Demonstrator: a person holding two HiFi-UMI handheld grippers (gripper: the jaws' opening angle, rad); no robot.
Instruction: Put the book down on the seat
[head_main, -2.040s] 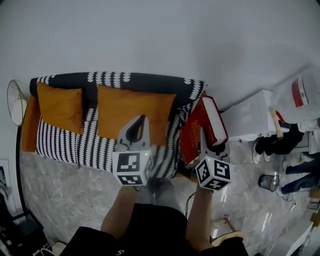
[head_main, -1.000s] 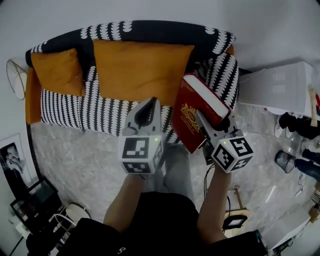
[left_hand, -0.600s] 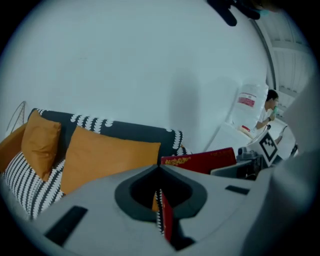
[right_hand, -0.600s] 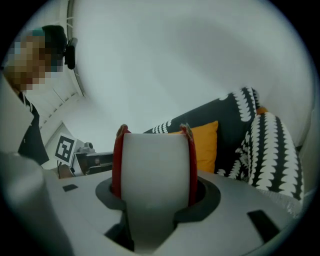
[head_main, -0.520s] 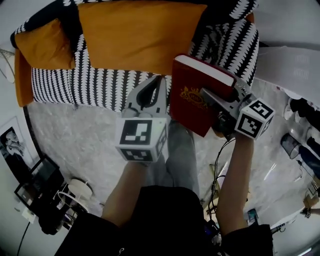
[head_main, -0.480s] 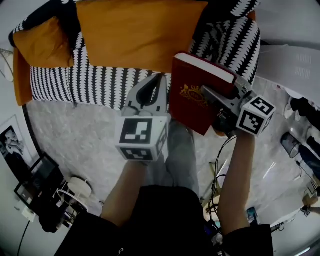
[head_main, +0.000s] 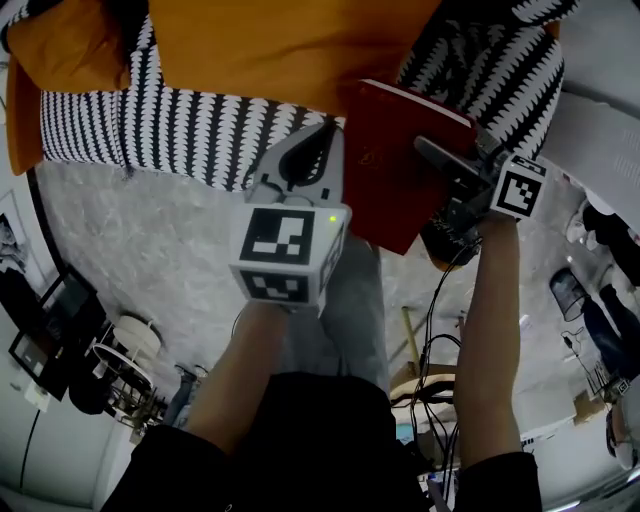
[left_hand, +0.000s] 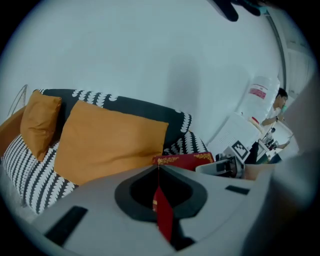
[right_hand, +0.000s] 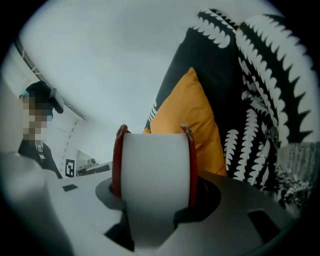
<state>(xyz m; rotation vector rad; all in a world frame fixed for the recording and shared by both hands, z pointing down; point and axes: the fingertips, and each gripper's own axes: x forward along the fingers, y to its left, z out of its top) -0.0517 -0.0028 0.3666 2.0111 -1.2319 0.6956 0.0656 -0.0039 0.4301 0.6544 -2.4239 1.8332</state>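
Looks like a living-room corner staged inside a studio or lab, not a lived-in home. Shows a black-and-white patterned sofa (head_main: 180, 140) with orange cushions (head_main: 270, 45) against a bare white wall (left_hand: 150, 50), on pale marbled floor (head_main: 150, 250). Also holds loose cables (head_main: 437, 300), a waste bin (head_main: 566, 292) and dark frames (head_main: 40, 330) (leaning at the left edge), with a person (right_hand: 32, 150) standing by.

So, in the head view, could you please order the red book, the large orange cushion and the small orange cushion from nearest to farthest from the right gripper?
1. Red book: clamped in the right gripper's jaws.
2. Large orange cushion: just beyond the book, top centre.
3. Small orange cushion: far top left corner.
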